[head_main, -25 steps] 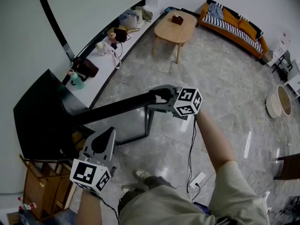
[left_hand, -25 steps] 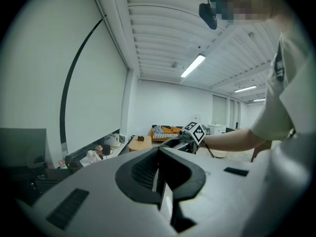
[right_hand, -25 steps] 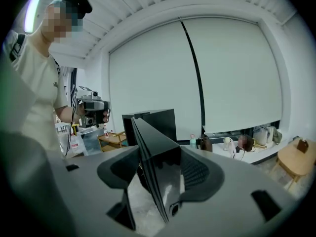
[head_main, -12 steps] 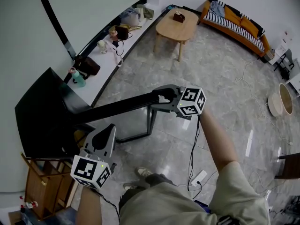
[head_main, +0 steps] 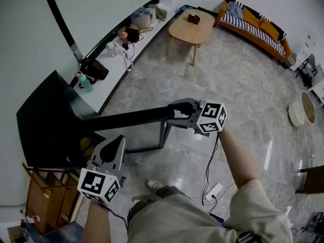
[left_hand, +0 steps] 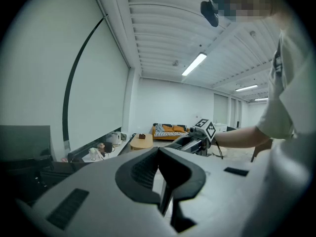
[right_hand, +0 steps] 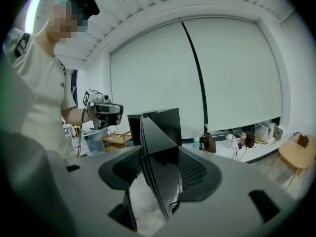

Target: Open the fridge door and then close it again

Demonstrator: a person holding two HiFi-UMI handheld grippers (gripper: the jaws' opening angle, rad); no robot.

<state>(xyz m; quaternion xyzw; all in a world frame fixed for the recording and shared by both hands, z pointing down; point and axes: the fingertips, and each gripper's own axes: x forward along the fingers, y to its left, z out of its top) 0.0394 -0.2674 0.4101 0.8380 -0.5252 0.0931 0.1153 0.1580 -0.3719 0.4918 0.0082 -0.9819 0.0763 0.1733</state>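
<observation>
Closest in there are two grippers, both grey plastic with a black-and-white marker cube on the back. The left gripper [head_main: 116,144] hangs low by the person's leg, jaws pressed together with nothing in them. The right gripper [head_main: 176,108] is out further, a black cable trailing from it. Its jaws are closing around the free edge of the fridge door [head_main: 126,118], but there's a sliver of floor showing between one pad and the panel, so it's not clamped.

That door is one flat, glossy black slab, swung wide open. It runs back to the fridge [head_main: 45,120], a single boxy black unit against the left wall. Tucked beside it is a wooden shelf [head_main: 45,199].

The floor [head_main: 228,75] is shiny grey marble-look tile, with one white power strip [head_main: 212,192] lying on it.

Further along the wall, under big pale blinds, there's a long white desk [head_main: 132,43] with a green bottle [head_main: 84,84], a brown bag [head_main: 94,70] and some clutter I can't make out.

Past that is one oval wooden desk [head_main: 188,30] with a small brown box [head_main: 191,18], then one orange sofa [head_main: 253,25] with a striped cushion at the far wall.
</observation>
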